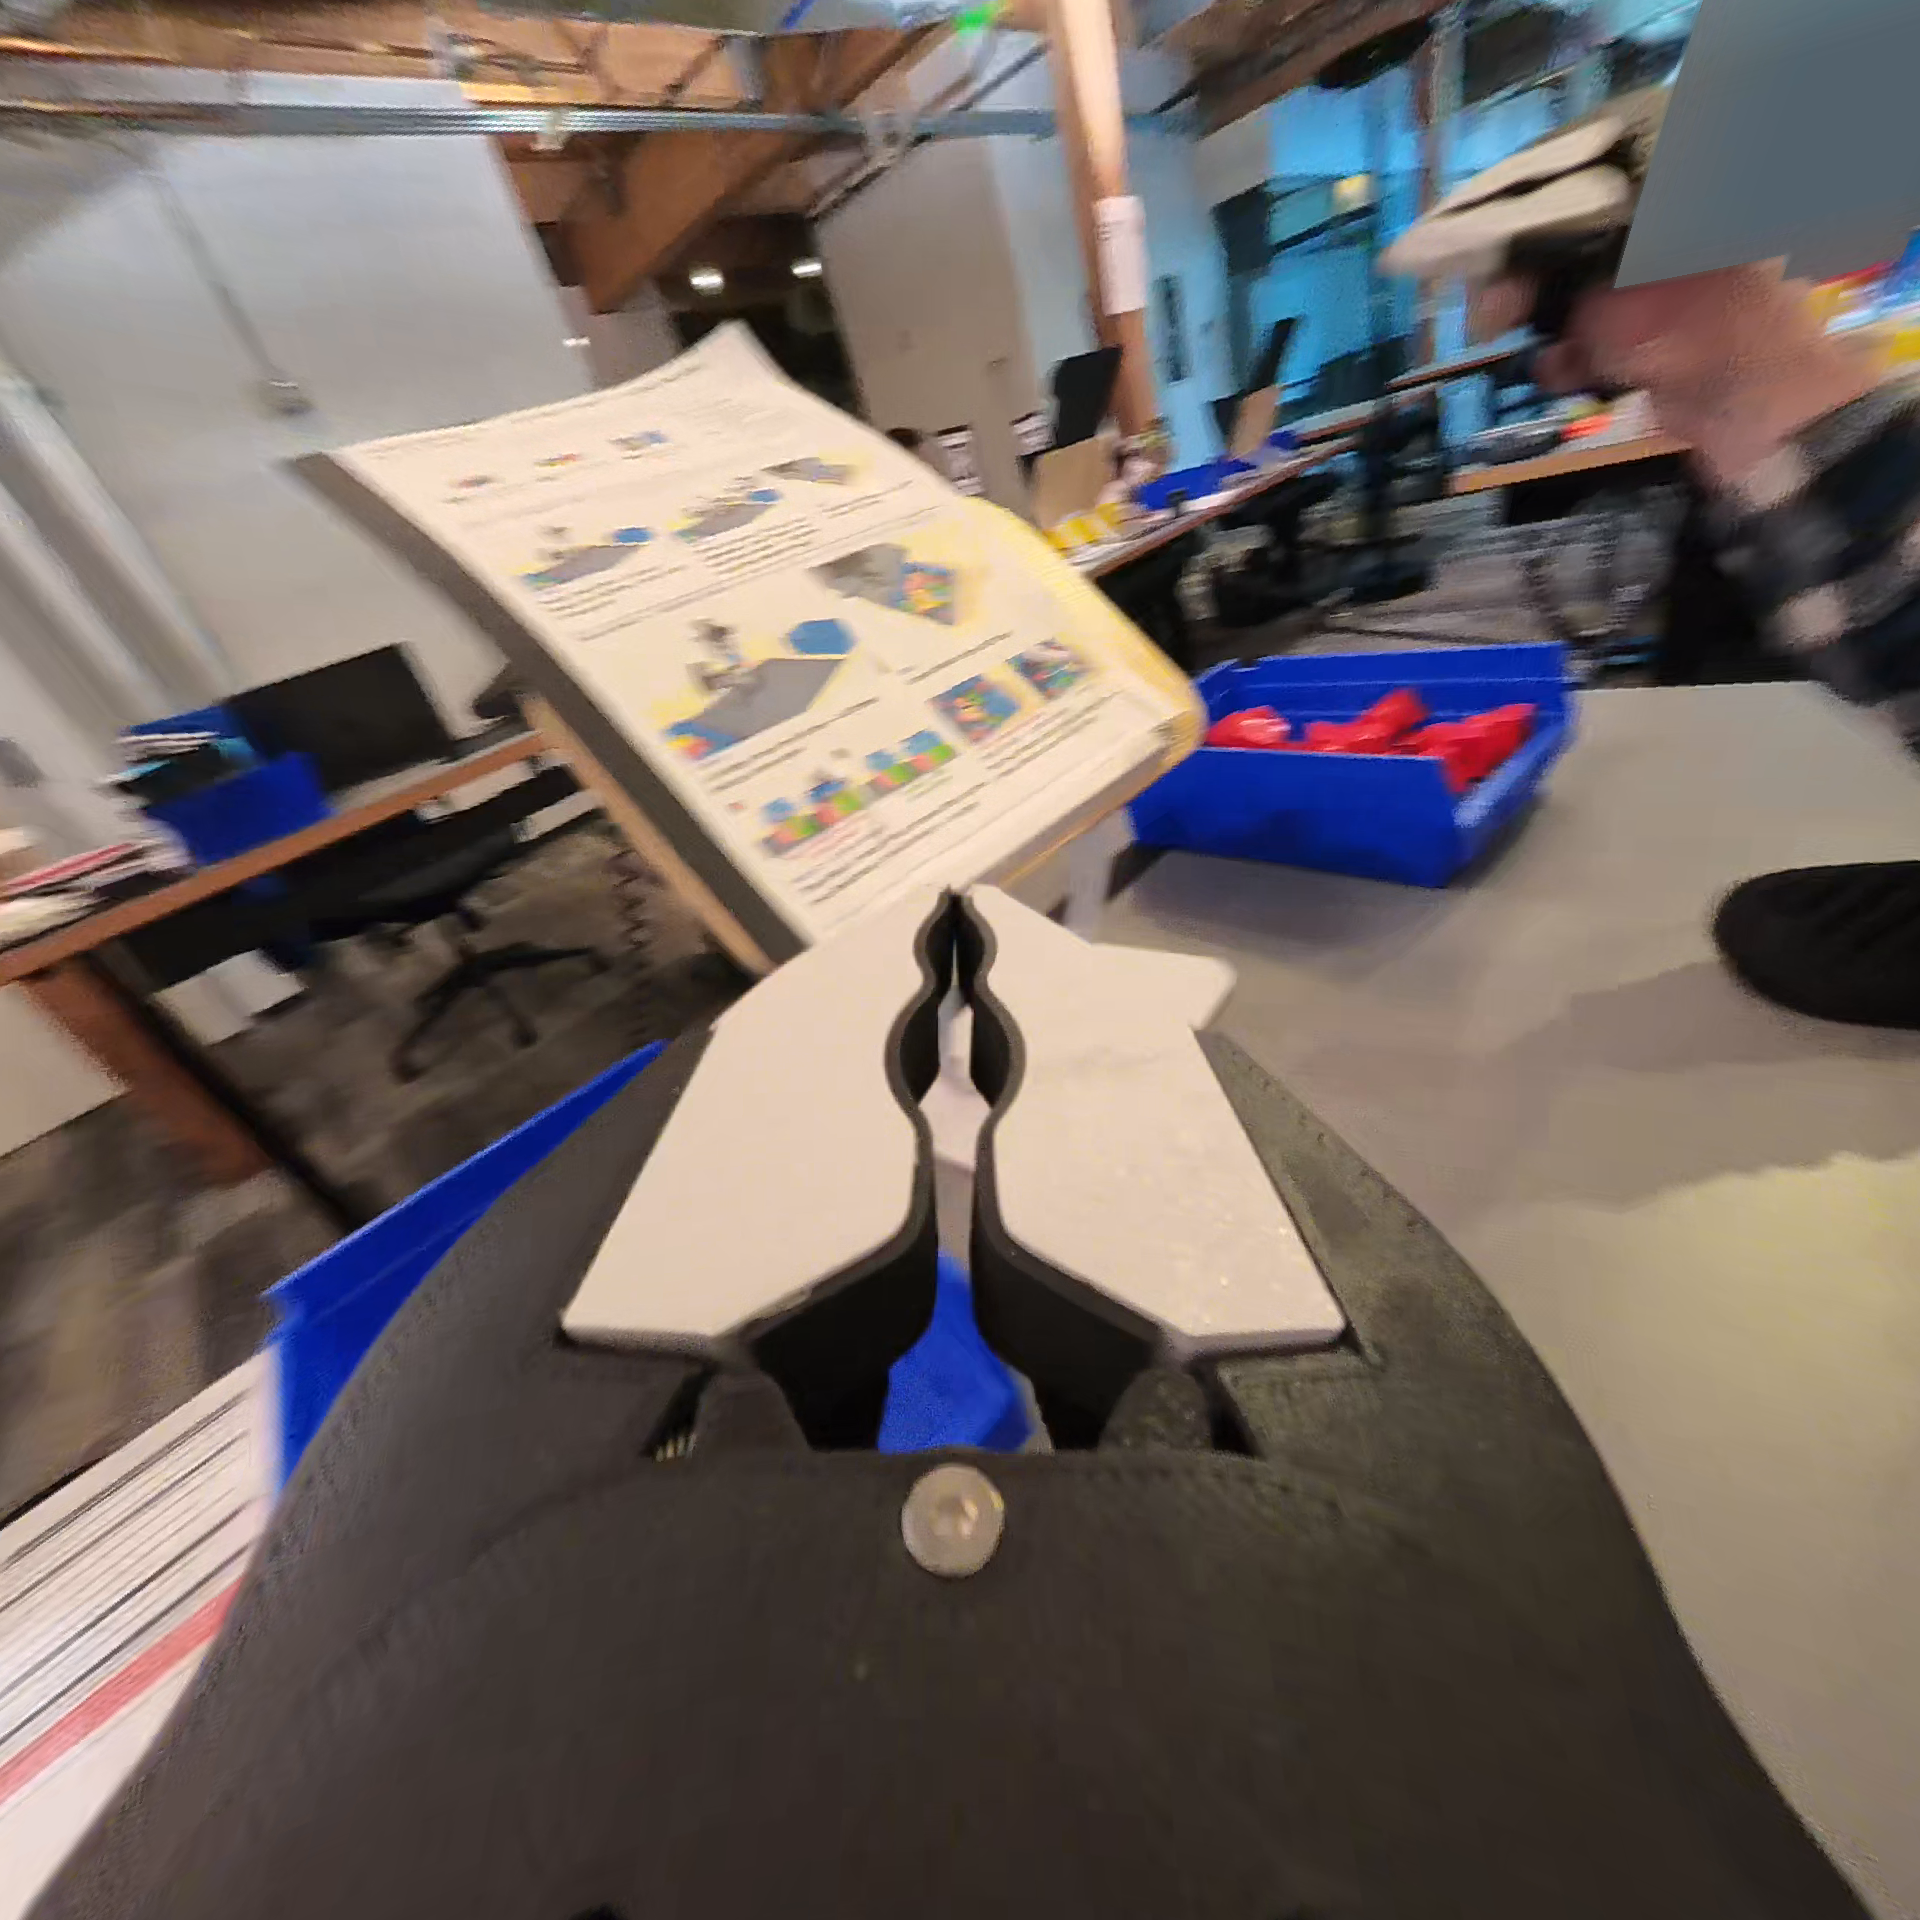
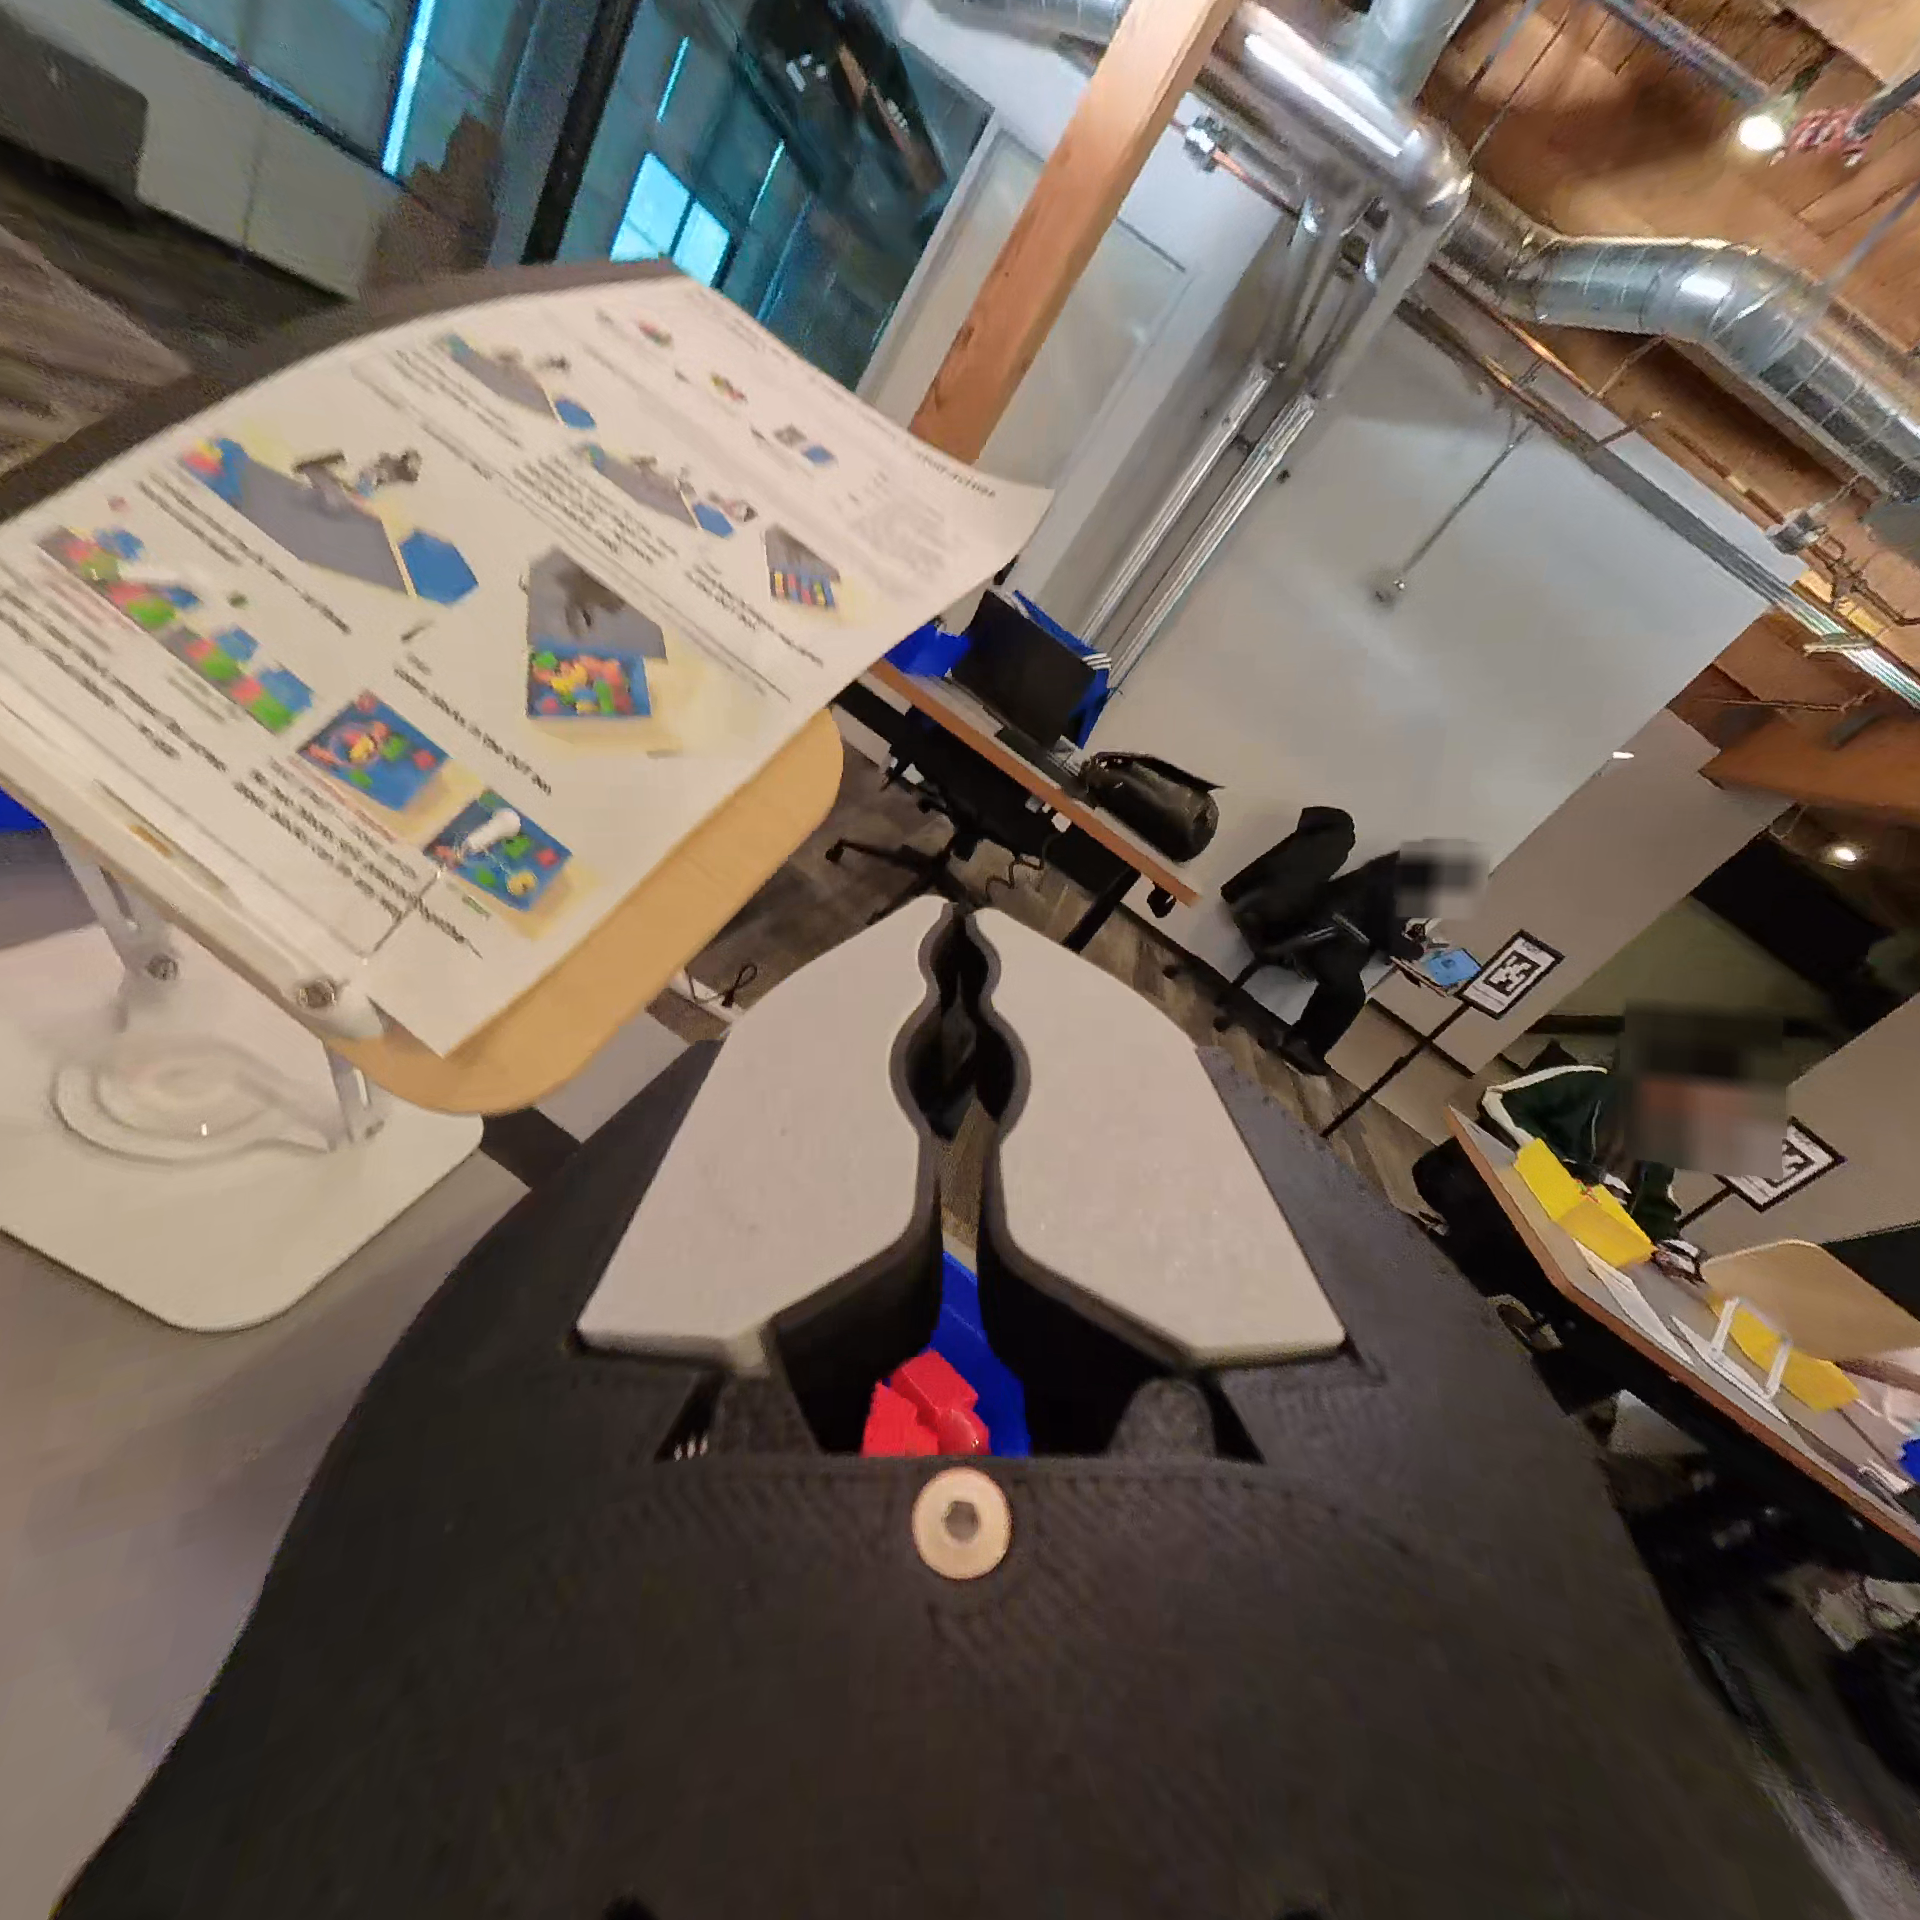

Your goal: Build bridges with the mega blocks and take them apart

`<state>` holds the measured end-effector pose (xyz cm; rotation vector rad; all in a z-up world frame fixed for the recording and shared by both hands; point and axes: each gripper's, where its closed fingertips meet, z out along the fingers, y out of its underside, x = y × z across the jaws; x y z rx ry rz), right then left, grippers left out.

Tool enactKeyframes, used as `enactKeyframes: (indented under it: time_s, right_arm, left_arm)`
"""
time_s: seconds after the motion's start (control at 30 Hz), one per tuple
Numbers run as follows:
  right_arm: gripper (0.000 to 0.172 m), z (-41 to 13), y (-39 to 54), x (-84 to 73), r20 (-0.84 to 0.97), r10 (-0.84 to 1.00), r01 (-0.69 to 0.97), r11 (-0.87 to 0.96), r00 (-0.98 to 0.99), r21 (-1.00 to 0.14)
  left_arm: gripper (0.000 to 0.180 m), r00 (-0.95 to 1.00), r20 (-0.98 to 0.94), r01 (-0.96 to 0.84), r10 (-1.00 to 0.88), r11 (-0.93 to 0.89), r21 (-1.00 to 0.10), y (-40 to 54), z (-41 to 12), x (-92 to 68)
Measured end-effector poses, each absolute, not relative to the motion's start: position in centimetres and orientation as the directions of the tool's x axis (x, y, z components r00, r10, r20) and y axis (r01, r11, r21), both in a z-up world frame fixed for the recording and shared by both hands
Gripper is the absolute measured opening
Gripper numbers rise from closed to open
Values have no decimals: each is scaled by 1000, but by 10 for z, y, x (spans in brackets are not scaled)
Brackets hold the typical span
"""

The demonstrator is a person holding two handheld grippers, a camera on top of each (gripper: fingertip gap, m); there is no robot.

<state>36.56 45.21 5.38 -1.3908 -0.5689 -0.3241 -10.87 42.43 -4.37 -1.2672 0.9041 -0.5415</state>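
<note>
Black printed housing fills the foreground of both wrist views, and from it each pair of grey, flat-faced fingers runs forward with tips meeting: the left gripper (image 1: 954, 914) is closed on nothing, and the right gripper (image 2: 961, 920) likewise has its jaws together with no block between them.

Both tools are raised and tilted up toward the room, not down at the work. Just past the fingertips stands the white illustrated instruction sheet (image 1: 769, 623) on its tan wooden stand with white base (image 2: 208, 1174).

The red plastic mega blocks (image 1: 1382, 727) lie heaped in a blue plastic bin (image 1: 1351, 821) on the grey tabletop (image 1: 1558, 1195). From the left gripper that bin lies ahead and to the right, its long side running across the view. Under the right gripper, through the slot behind its fingers, red blocks (image 2: 925, 1403) and blue bin wall show directly below (so the right hand looks the nearer one). My judgement: the next move calls for tipping a gripper downward and opening its jaws before any block can be taken.
</note>
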Motion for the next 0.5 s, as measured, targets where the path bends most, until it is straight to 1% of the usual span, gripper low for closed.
enactKeyframes:
  time_s: [0.07,0.1,0.13,0.17,0.2,0.23,0.3,0.33,0.4,0.47,0.5]
  right_arm:
    - [2,53,455,365,539,115,525,134,834,-840]
    - [8,47,460,370,532,124,525,87,837,-847]
    - [16,41,464,378,524,115,523,37,844,-851]
    - [27,34,467,388,518,102,522,-16,849,-853]
    - [30,23,468,397,514,109,523,-78,851,-849]
    - [32,11,468,406,500,126,514,-134,857,-847]
    - [36,-3,463,426,449,100,460,-163,888,-873]
    - [38,-12,458,434,414,101,425,-175,905,-888]
    - [50,-39,449,455,322,81,332,-259,943,-907]
    - [60,-70,440,479,273,16,263,-328,962,-907]
    - [64,-87,437,488,230,-3,213,-359,973,-909]
  left_arm:
    - [0,622,-265,-120,-736,245,-962,433,-39,-133]
    - [0,650,-257,-127,-716,231,-965,439,-39,-145]
    - [6,691,-265,-160,-672,216,-963,449,-41,-159]
    - [23,736,-289,-207,-612,203,-957,460,-45,-175]
    - [37,785,-301,-233,-541,192,-953,471,-47,-194]
    - [37,813,-296,-234,-502,185,-955,478,-50,-208]
    - [39,836,-268,-231,-480,136,-963,490,-62,-230]
    - [45,860,-247,-218,-446,115,-969,496,-67,-243]
    - [47,876,-211,-200,-433,73,-977,505,-81,-259]
    - [64,900,-170,-202,-400,-38,-979,519,-106,-278]
    - [64,907,-144,-192,-396,-84,-978,526,-119,-284]
